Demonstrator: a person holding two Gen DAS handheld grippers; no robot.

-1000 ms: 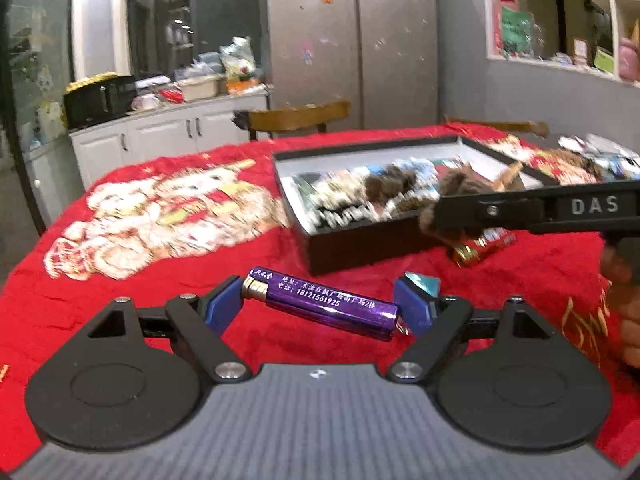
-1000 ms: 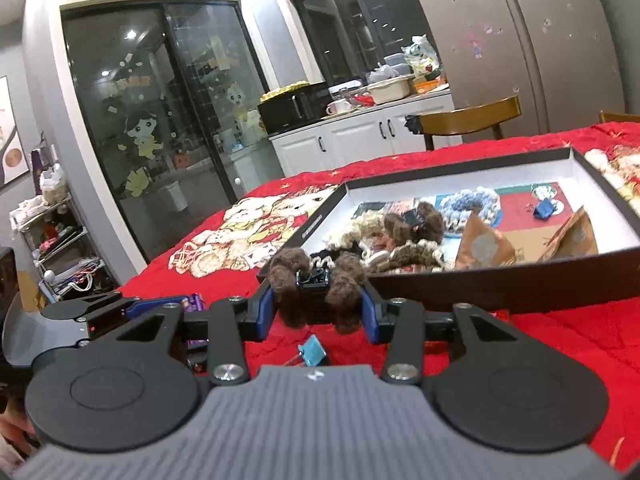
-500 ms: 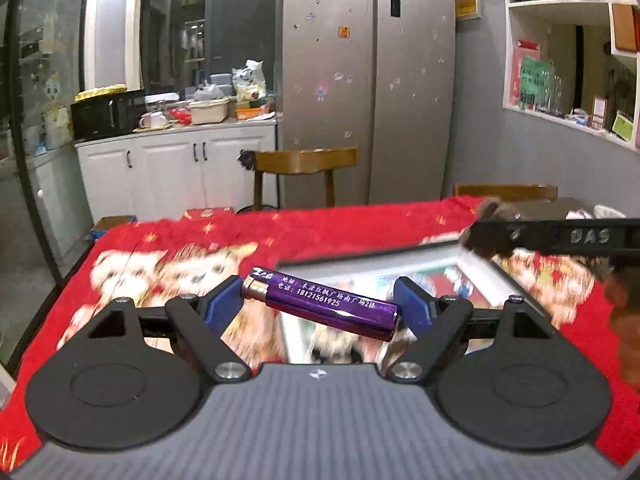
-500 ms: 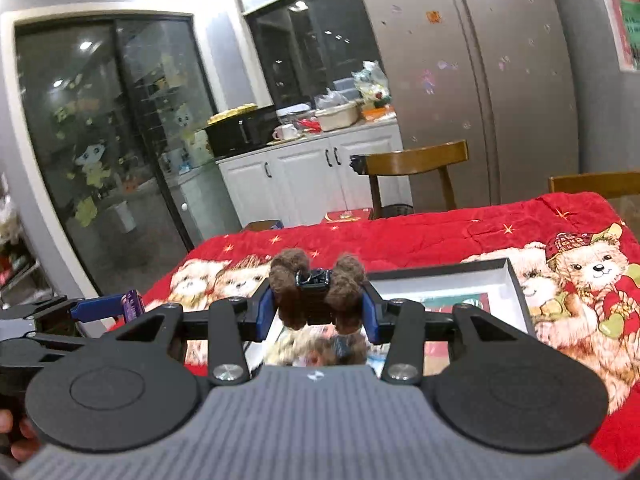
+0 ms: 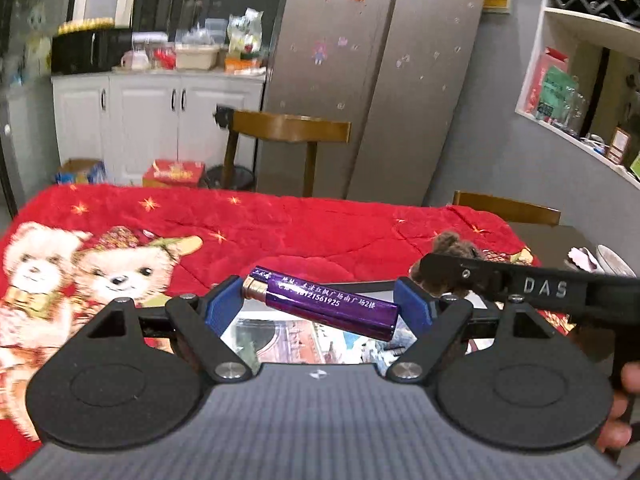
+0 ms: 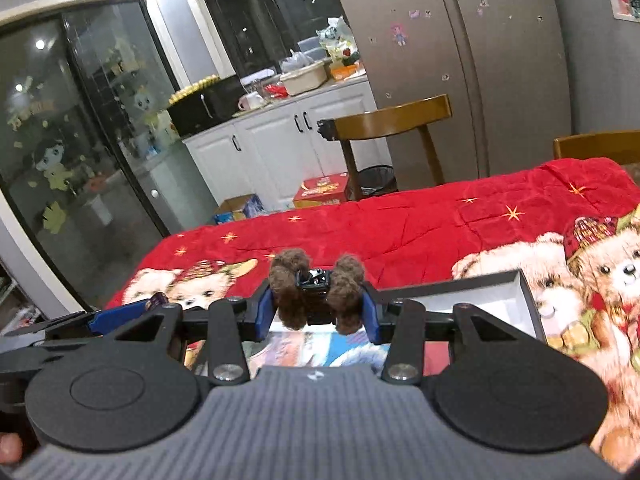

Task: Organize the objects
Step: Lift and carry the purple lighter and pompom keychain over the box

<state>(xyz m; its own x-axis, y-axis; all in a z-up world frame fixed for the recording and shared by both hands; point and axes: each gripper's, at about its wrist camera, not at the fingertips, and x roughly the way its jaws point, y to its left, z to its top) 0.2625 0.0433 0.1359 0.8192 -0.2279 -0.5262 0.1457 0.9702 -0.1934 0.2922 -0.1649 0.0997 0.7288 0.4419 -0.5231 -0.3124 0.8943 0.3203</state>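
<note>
Left jaws pinch purple lighter [image 5: 324, 305], right pinch furry clip [image 6: 316, 295], above box rim [image 6: 452, 285].

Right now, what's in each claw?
Left claw: shut on the purple lighter.
Right claw: shut on the brown fuzzy clip.

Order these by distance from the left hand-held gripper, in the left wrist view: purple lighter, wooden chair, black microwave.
1. Purple lighter: clamped between the left hand-held gripper fingers.
2. Wooden chair: beyond the table's far edge, centre.
3. Black microwave: on the counter, far left.
</note>
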